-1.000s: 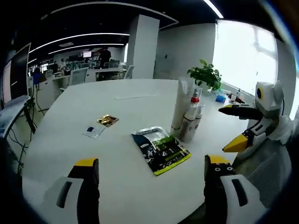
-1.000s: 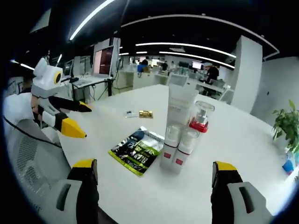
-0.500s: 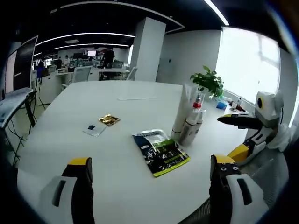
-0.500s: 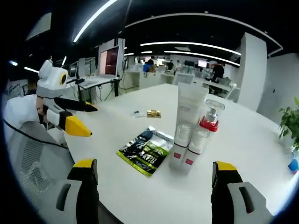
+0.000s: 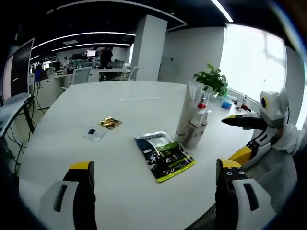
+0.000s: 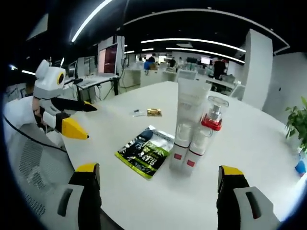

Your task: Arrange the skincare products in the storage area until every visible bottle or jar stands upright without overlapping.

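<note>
1. Four skincare items are standing upright in a tight cluster on the white desk (image 6: 249, 143): a tall tube (image 6: 189, 106), two small bottles (image 6: 178, 146), and a pump bottle (image 6: 212, 114).
2. Just beside them, a green packet (image 6: 144, 152) is lying flat.
3. Both the left gripper (image 5: 156, 177) and right gripper (image 6: 158, 179) are hovering with fingers spread wide, gripping nothing.

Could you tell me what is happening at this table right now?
A person holds the left gripper and the right gripper, both with jaws open and empty, above a white table. A cluster of skincare bottles stands upright, close together. A green-and-black packet lies flat beside them, and two small sachets lie farther off.
</note>
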`<state>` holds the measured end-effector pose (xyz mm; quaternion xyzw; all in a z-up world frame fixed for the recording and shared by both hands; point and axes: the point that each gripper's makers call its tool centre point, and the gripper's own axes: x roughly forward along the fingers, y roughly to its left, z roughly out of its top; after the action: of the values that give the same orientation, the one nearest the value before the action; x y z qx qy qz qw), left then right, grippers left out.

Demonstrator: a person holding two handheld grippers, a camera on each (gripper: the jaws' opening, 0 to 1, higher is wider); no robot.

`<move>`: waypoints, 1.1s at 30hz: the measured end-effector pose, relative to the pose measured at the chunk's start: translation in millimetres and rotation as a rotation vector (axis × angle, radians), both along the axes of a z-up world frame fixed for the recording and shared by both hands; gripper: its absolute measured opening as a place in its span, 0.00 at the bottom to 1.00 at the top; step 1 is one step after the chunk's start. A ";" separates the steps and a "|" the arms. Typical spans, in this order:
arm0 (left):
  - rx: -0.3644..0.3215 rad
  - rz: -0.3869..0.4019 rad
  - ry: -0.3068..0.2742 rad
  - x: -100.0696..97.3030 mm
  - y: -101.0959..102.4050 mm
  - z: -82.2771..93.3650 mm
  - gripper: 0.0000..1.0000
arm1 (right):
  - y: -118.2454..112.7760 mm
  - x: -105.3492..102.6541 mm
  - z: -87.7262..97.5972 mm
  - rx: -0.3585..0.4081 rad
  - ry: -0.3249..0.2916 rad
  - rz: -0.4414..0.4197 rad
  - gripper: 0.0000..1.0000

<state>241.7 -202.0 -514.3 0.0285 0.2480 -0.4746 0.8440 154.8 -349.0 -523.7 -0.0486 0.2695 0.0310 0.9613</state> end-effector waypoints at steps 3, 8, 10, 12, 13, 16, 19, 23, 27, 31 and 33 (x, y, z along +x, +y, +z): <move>0.007 -0.009 -0.007 -2.2 -1.4 0.7 0.99 | -4.7 -0.7 -0.6 -0.011 0.006 -0.012 1.00; 0.068 -0.023 -0.020 -2.1 3.5 -5.3 0.99 | -16.5 -5.0 -4.0 -0.066 0.031 -0.048 1.00; 0.092 -0.034 -0.024 -1.0 6.6 -4.7 0.99 | -17.5 -7.3 -4.7 -0.077 0.044 -0.052 1.00; 0.109 -0.047 -0.031 1.2 10.1 -2.8 0.99 | -17.5 -8.7 -4.1 -0.098 0.052 -0.049 1.00; 0.117 -0.048 -0.038 5.1 13.1 -0.4 0.99 | -17.8 -10.0 -3.3 -0.111 0.062 -0.047 1.00; 0.142 -0.054 -0.058 13.2 20.2 2.5 0.98 | -19.1 -11.1 4.3 -0.115 0.056 -0.060 1.00; 0.146 -0.066 -0.072 19.4 24.7 7.7 0.97 | -17.5 -10.3 15.0 -0.131 0.049 -0.078 1.00; 0.130 -0.074 -0.080 27.4 28.9 13.2 0.97 | -12.5 -5.5 31.5 -0.124 0.004 -0.103 1.00; 0.123 -0.093 -0.075 36.6 32.5 10.9 0.97 | -3.4 0.2 46.6 -0.118 -0.032 -0.110 0.99; 0.129 -0.109 -0.078 42.7 35.5 9.9 0.97 | 12.4 7.1 57.6 -0.100 -0.059 -0.088 0.95; 0.125 -0.113 -0.079 47.9 36.9 8.5 0.96 | 25.8 12.0 62.8 -0.093 -0.074 -0.047 0.90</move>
<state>289.6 -165.1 -505.8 0.1139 0.2418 -0.5034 0.8217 166.9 -323.1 -460.9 -0.0882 0.2360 -0.0059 0.9677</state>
